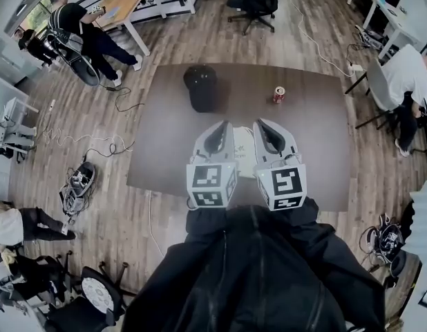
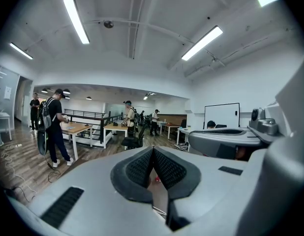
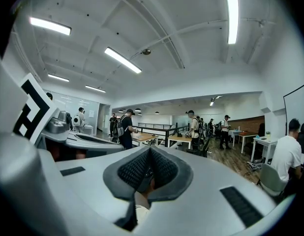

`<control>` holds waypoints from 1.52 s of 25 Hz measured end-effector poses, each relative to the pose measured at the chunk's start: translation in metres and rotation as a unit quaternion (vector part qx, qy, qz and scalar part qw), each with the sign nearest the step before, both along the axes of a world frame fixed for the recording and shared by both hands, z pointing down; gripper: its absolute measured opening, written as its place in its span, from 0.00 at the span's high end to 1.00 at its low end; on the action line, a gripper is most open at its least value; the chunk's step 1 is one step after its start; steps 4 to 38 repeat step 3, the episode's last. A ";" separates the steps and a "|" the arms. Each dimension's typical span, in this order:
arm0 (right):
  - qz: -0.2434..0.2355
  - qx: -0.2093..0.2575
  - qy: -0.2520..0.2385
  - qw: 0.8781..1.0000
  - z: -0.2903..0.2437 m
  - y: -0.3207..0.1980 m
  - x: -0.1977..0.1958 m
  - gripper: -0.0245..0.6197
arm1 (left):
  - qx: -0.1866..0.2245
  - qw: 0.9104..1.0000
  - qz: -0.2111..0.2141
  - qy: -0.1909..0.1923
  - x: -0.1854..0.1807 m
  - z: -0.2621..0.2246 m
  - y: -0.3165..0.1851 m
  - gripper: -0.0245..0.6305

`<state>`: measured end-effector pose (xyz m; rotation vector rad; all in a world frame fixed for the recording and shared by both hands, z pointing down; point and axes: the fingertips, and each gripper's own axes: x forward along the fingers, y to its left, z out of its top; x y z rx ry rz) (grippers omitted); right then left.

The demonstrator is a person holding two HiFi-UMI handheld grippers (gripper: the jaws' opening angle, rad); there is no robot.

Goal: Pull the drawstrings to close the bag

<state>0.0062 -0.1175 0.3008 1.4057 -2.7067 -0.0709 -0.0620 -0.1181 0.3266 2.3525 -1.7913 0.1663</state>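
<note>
Left tongs (image 1: pixel 222 126) and right tongs (image 1: pixel 260 123) are shut, seemingly empty — cords of the bag (image 1: pixel 244 155) should be pinched and drawn apart evenly.

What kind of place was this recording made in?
Most likely an open-plan office or lab workspace: rows of wooden-topped desks, a black swivel office chair, a whiteboard on the wall, and long ceiling strip lights.
</note>
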 end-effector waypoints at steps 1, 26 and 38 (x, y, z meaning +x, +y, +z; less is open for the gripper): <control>0.000 -0.001 0.000 1.000 0.001 -0.001 0.002 0.93 | 0.000 1.000 0.001 0.000 0.002 0.000 -0.001 0.91; 0.001 -0.002 0.001 1.000 0.001 -0.004 0.006 0.93 | -0.001 1.000 0.002 0.000 0.007 0.001 -0.004 0.91; 0.001 -0.002 0.001 1.000 0.001 -0.004 0.006 0.93 | -0.001 1.000 0.002 0.000 0.007 0.001 -0.004 0.91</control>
